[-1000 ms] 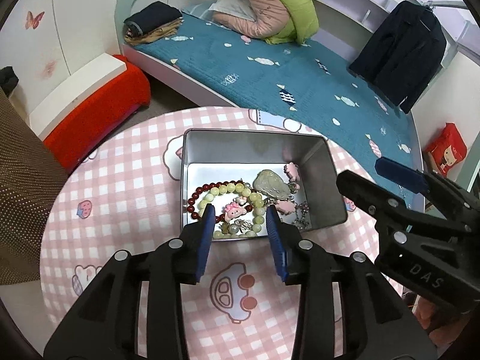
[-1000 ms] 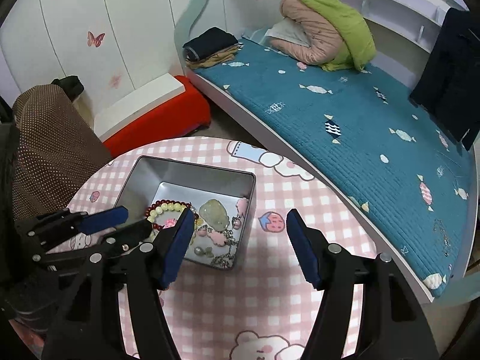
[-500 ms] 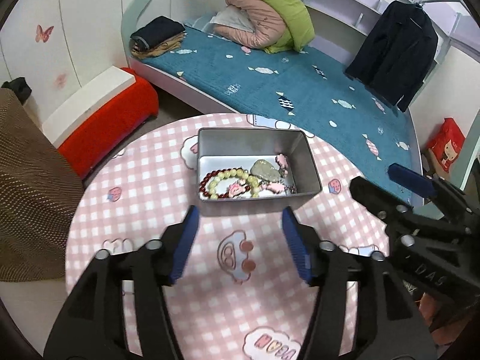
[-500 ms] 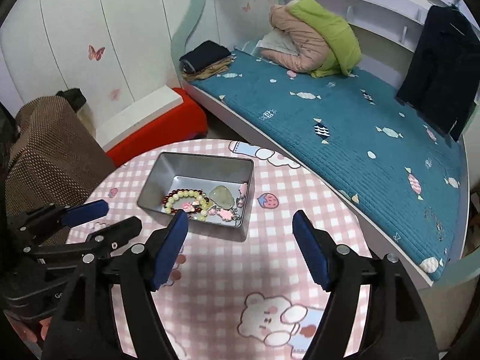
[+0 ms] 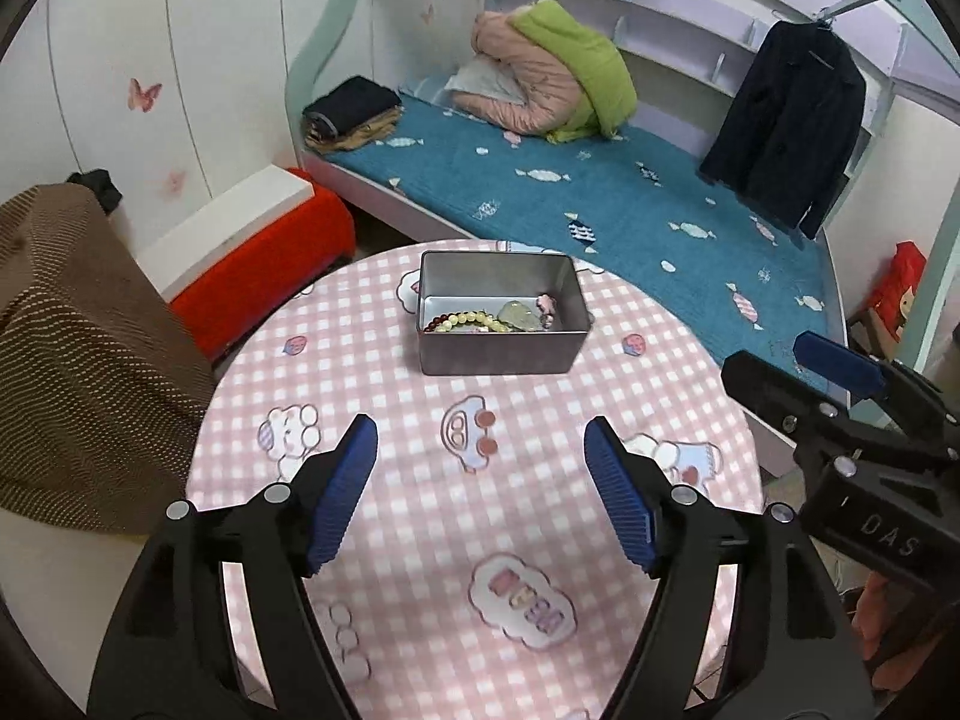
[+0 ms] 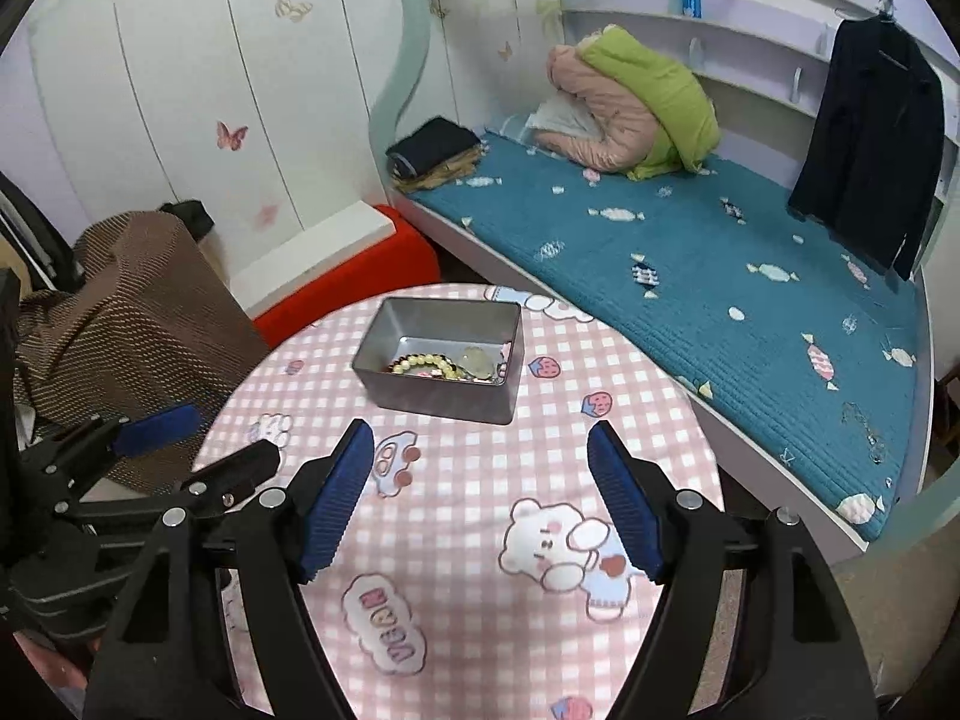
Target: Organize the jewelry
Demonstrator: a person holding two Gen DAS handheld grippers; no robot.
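Note:
A grey metal tin (image 5: 498, 354) stands at the far side of the round pink checked table (image 5: 420, 510); it also shows in the right wrist view (image 6: 444, 402). Inside lie a bead bracelet (image 5: 459, 319), a pale green stone pendant (image 5: 519, 315) and small pink charms (image 5: 546, 305). My left gripper (image 5: 480, 492) is open and empty, held high above the table's near half, well back from the tin. My right gripper (image 6: 480, 492) is open and empty too, also back from the tin. Each gripper shows at the edge of the other's view.
A bed with a teal mattress (image 5: 600, 204) runs behind the table, with bedding and a dark coat on it. A red bench (image 5: 264, 258) and a brown covered chair (image 5: 78, 348) stand to the left.
Both grippers have pulled back and up from the tin. The left gripper's jaws, narrow over the jewelry a second ago, have opened wide. The jewelry stays in the tin.

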